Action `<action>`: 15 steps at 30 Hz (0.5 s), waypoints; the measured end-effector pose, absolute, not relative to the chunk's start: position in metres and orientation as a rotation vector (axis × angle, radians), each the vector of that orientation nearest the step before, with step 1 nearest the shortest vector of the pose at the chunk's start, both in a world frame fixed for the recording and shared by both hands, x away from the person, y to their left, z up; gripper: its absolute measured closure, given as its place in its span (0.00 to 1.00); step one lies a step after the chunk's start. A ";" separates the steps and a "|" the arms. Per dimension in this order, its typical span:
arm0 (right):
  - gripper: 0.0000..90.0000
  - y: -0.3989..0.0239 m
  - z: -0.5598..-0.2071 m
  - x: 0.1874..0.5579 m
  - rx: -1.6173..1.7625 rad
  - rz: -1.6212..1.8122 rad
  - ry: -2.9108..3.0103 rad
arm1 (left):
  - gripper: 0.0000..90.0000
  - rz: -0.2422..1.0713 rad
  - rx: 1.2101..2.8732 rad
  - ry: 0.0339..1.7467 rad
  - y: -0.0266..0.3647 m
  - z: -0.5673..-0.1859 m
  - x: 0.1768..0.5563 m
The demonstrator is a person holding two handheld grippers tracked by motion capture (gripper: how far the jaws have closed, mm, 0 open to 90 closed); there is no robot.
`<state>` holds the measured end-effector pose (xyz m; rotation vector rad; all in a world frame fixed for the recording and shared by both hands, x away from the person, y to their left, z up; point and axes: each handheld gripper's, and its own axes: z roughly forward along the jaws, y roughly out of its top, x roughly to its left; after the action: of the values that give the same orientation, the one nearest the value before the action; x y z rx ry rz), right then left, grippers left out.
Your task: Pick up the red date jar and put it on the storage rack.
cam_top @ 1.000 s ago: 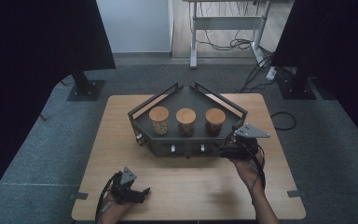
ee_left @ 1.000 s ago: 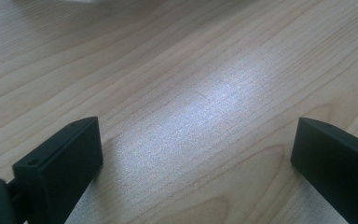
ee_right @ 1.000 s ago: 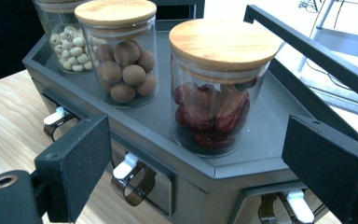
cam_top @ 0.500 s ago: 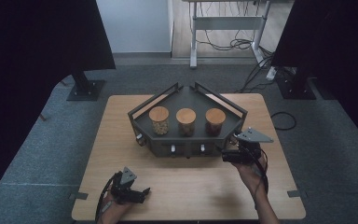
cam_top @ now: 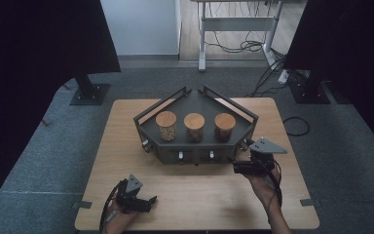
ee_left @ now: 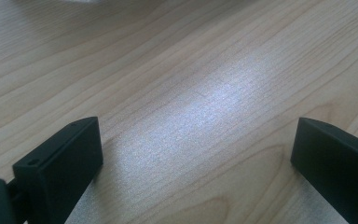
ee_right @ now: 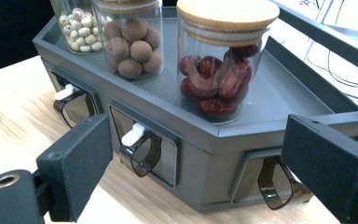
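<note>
A pale wooden worktop (cam_top: 126, 146) stood on grey carpet between dark screens, carrying a dark angular dispenser rack (cam_top: 198, 146). The right gripper (cam_top: 238, 168) had its jaws spread wide with nothing between them, facing the rack's front wall; compared with a second earlier it had drawn slightly back from the rack's right corner and turned to look along the front. Straight ahead of those jaws sat a white dispensing lever (ee_right: 133, 135), another lever (ee_right: 66, 92) farther to the left, and above them the jar of red dates (ee_right: 223, 60), with the jar of brown balls (ee_right: 133, 39) beyond. That suggested the lever under a jar was being lined up for a grasp. The left gripper (cam_top: 143, 204) rested with jaws wide apart over bare wood, unmoved, well clear of the rack.
</note>
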<state>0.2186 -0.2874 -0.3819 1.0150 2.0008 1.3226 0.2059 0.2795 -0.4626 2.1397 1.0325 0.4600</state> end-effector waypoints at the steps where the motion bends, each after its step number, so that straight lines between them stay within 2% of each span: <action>1: 0.09 -0.288 -0.382 0.218 1.016 1.322 2.001 | 0.02 0.460 2.140 1.032 0.279 -0.463 0.206; 15: 0.10 -0.293 -0.390 0.211 1.021 1.316 2.012 | 0.02 0.459 2.139 1.033 0.279 -0.463 0.206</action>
<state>0.2111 -0.2929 -0.3896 1.0214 2.0123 1.3155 0.2059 0.2795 -0.4627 2.1387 1.0333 0.4590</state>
